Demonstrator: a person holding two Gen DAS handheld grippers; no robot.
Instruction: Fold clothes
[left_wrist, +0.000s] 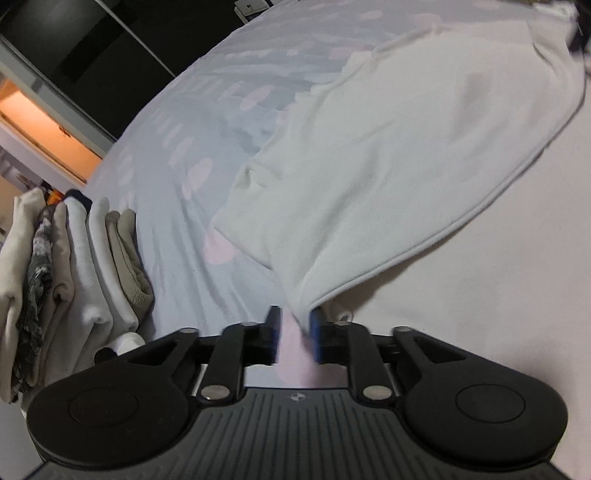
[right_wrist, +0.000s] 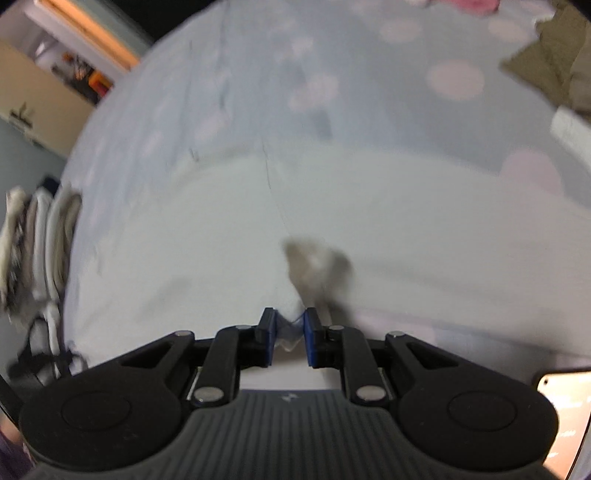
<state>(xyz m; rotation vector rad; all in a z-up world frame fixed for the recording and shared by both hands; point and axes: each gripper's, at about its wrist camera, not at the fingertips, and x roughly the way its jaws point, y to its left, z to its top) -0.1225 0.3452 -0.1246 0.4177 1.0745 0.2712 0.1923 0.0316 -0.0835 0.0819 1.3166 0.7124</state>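
A white garment (left_wrist: 388, 155) hangs lifted above the bed, its hemmed edge running from the top right down to my left gripper (left_wrist: 295, 332). The left gripper's blue-padded jaws hold a corner of that garment. In the blurred right wrist view the same white garment (right_wrist: 332, 221) spreads across the bed, and my right gripper (right_wrist: 290, 334) pinches a bunched bit of its fabric between narrow jaws. A greyish tag or fold (right_wrist: 317, 266) sits just ahead of it.
The bed has a pale blue sheet with pink spots (left_wrist: 177, 155). A stack of folded clothes (left_wrist: 74, 266) stands at the left edge of the bed; it also shows in the right wrist view (right_wrist: 40, 251). Olive clothing (right_wrist: 554, 62) lies at the far right. Shelves stand beyond the bed.
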